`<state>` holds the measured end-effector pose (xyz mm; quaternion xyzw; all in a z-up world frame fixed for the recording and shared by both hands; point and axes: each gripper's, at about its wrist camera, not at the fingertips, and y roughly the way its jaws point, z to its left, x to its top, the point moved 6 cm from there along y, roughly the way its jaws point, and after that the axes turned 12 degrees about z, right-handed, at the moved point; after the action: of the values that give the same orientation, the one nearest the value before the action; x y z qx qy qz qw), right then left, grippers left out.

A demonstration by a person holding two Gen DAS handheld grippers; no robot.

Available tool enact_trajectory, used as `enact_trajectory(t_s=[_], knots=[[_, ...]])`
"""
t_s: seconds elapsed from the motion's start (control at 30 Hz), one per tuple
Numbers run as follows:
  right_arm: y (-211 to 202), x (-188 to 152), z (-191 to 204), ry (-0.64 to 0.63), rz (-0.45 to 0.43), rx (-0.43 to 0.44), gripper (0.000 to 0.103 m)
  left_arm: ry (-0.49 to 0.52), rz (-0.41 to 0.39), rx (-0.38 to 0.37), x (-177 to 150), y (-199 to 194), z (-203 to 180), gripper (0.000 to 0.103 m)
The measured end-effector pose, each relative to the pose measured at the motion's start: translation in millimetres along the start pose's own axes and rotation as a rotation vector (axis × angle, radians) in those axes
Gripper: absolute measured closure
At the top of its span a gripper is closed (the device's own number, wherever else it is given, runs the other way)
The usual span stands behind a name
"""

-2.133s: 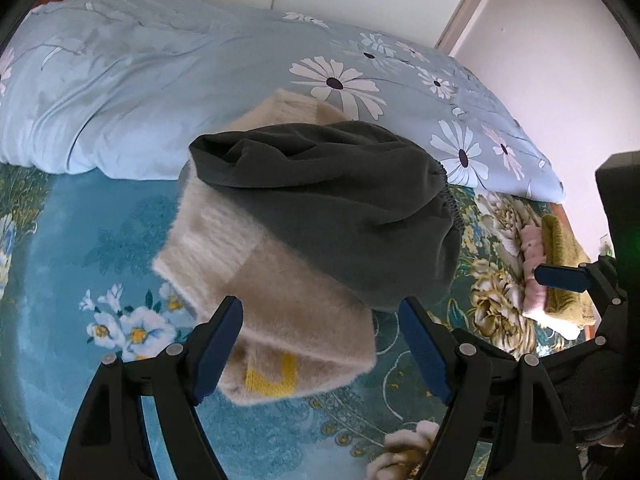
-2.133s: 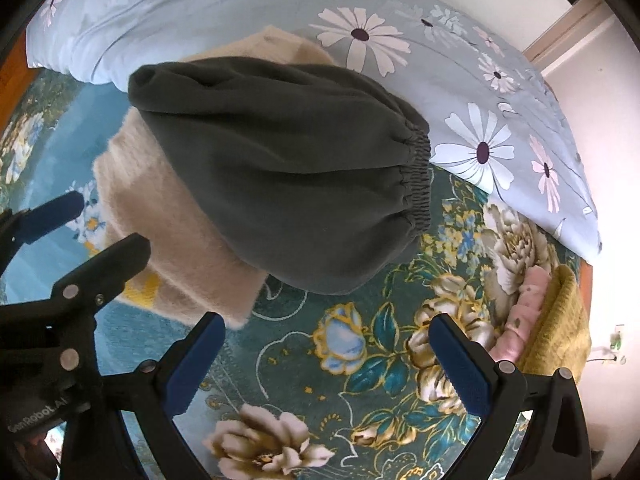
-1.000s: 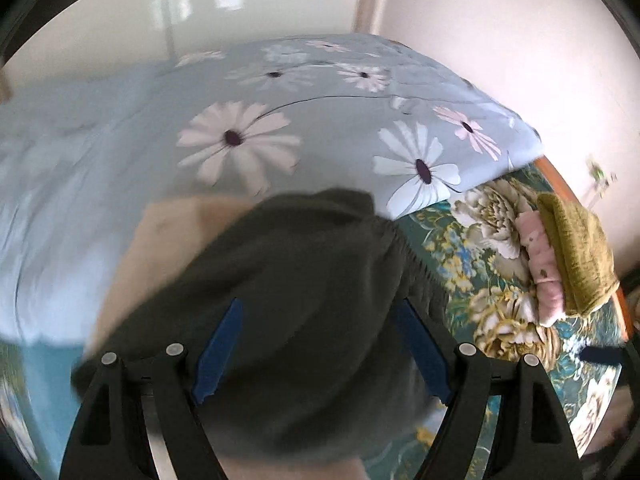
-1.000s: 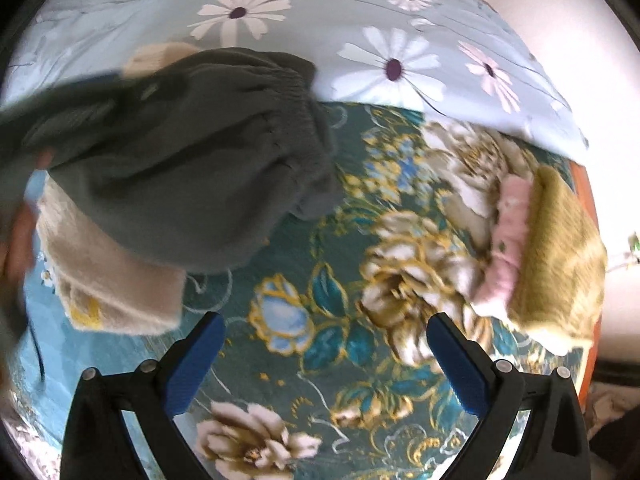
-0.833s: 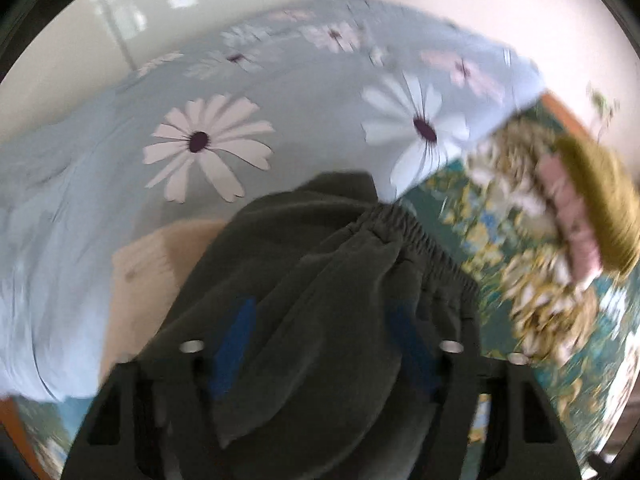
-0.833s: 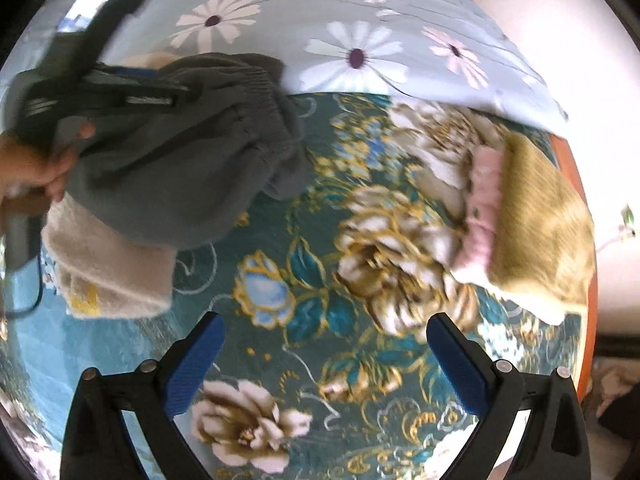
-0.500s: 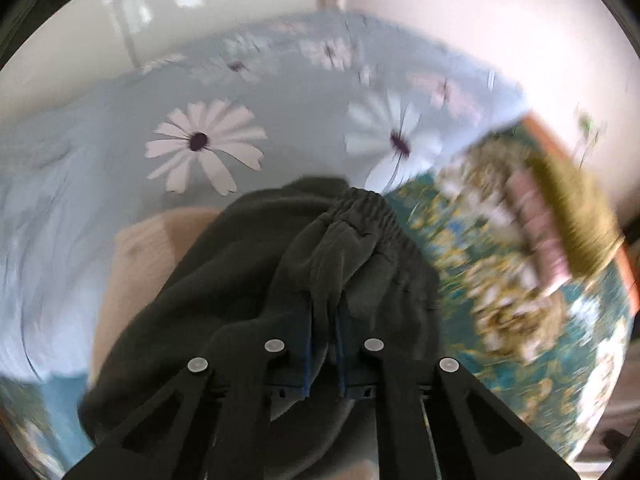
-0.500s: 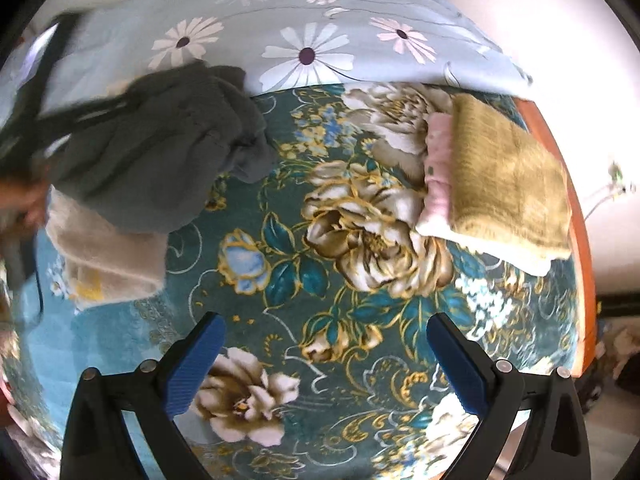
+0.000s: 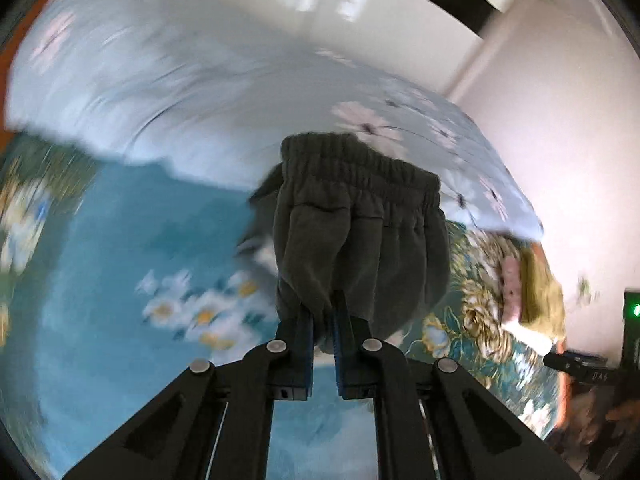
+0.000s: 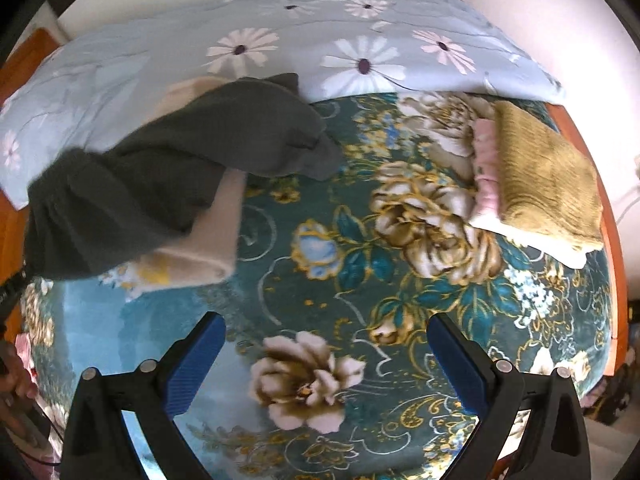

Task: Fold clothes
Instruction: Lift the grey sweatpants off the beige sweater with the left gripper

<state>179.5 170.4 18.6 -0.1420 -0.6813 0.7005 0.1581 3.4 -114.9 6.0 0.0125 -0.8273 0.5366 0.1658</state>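
Dark trousers (image 9: 360, 232) are clamped in the left tool (image 9: 323, 320); the right tool (image 10: 326, 354) is held apart over the bed (image 10: 360, 272).

Dark grey garment (image 9: 356, 232), teal floral bedspread (image 10: 360, 280), pale-blue daisy-print duvet (image 10: 280, 40).

My left gripper (image 9: 323, 322), spread wide two seconds ago, now pinches the dark grey elastic-waisted fleece garment (image 9: 360, 224), lifting it off the beige sweater (image 10: 208, 236).
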Motion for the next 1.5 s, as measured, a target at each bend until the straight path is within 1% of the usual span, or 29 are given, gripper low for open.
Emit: enact_trajectory(t_s=[0.13,0.33,0.4,0.5,0.6,0.63,0.67,0.7,0.73,0.8,0.87,0.9,0.93,0.97,1.0,1.07,1.13,1.2,1.27,1.37,1.5], knots=[[-6,-8,16,-0.031,-0.008,0.023,0.001,-0.132,-0.034,0.020,-23,-26,45,0.095],[-16,-23,21,-0.077,-0.030,0.043,0.001,-0.309,-0.035,0.094,-52,-38,103,0.095],[-19,-26,13,-0.068,-0.042,0.046,0.001,-0.370,-0.015,0.139,-60,-33,122,0.095],[-19,-28,-2,-0.054,-0.043,0.053,0.001,-0.515,0.058,0.137,-72,-14,148,0.094],[-16,-32,-19,-0.034,-0.043,0.086,0.001,-0.659,0.126,0.128,-84,3,170,0.091],[-14,-34,-23,-0.031,-0.042,0.096,0.001,-0.703,0.125,0.115,-87,3,170,0.091],[-12,-35,-26,-0.029,-0.041,0.103,0.001,-0.729,0.107,0.111,-88,-1,168,0.091],[-8,-37,-30,-0.027,-0.038,0.112,0.001,-0.737,0.088,0.108,-89,-5,166,0.087],[-5,-39,-33,-0.024,-0.035,0.122,0.001,-0.747,0.076,0.101,-90,-8,162,0.084],[3,-41,-38,-0.018,-0.024,0.146,0.001,-0.772,0.073,0.074,-90,-8,154,0.072],[11,-43,-42,-0.014,-0.013,0.173,0.001,-0.794,0.073,0.051,-90,-8,144,0.072],[15,-44,-44,-0.012,-0.008,0.187,0.001,-0.799,0.078,0.050,-89,-6,136,0.070],[19,-44,-46,-0.013,-0.005,0.204,0.001,-0.802,0.085,0.052,-90,-4,127,0.067],[23,-45,-47,-0.014,-0.001,0.221,0.001,-0.808,0.089,0.053,-91,-1,118,0.059],[28,-46,-48,-0.017,0.006,0.231,0.000,-0.817,0.088,0.048,-90,2,113,0.056],[38,-47,-51,-0.022,0.020,0.252,0.000,-0.859,0.074,0.013,-88,6,100,0.054],[48,-48,-55,-0.027,0.037,0.265,0.000,-0.915,0.059,-0.026,-84,10,92,0.051],[55,-51,-61,-0.023,0.051,0.268,0.000,-0.953,0.056,-0.043,-77,15,85,0.050],[59,-52,-68,-0.009,0.062,0.265,0.000,-0.929,0.077,-0.018,-68,21,80,0.049],[61,-54,-77,0.018,0.075,0.255,0.000,-0.859,0.123,0.049,-55,34,77,0.049],[51,-54,-83,0.027,0.061,0.199,0.000,-0.790,0.193,0.113,-46,55,85,0.049]])
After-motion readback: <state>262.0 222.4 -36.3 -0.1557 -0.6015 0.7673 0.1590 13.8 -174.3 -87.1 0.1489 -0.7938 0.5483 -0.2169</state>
